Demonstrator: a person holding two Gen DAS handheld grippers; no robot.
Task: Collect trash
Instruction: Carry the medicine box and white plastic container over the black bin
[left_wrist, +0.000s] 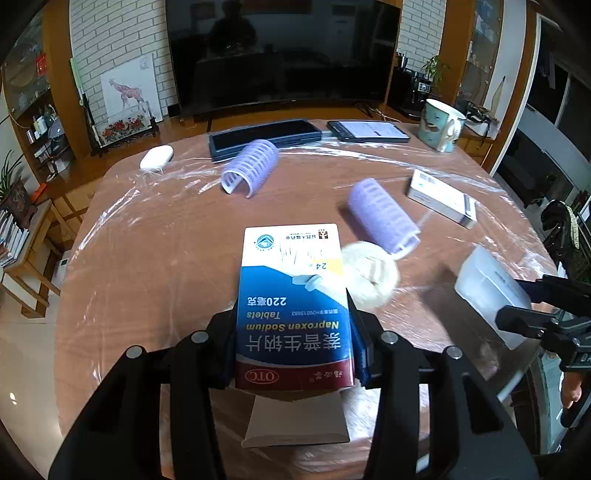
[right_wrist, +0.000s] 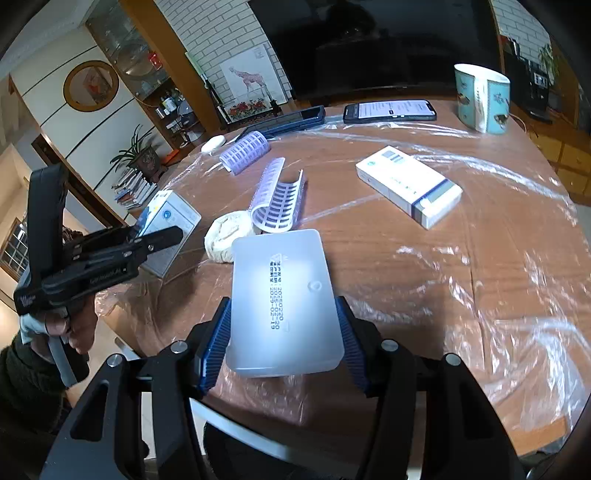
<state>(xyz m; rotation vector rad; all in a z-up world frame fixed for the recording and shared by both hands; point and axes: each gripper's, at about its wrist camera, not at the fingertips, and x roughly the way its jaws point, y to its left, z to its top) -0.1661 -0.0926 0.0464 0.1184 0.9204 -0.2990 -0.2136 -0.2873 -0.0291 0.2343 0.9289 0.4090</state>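
While my left claw clamps the tablet box and my right claw the frosted plastic case, I carry both level, clear of the hair roller at twelve o'clock on the desk.

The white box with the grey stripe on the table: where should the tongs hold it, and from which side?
Grip the white box across its two long side walls, coming from above. It lies flat on the table with clear space along both long sides.

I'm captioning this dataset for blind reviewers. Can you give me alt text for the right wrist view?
The right gripper clamps a translucent white plastic case above a plastic-covered wooden table. Beyond it lie purple hair rollers, a white medicine box, a phone and a mug; the left gripper holds another box.
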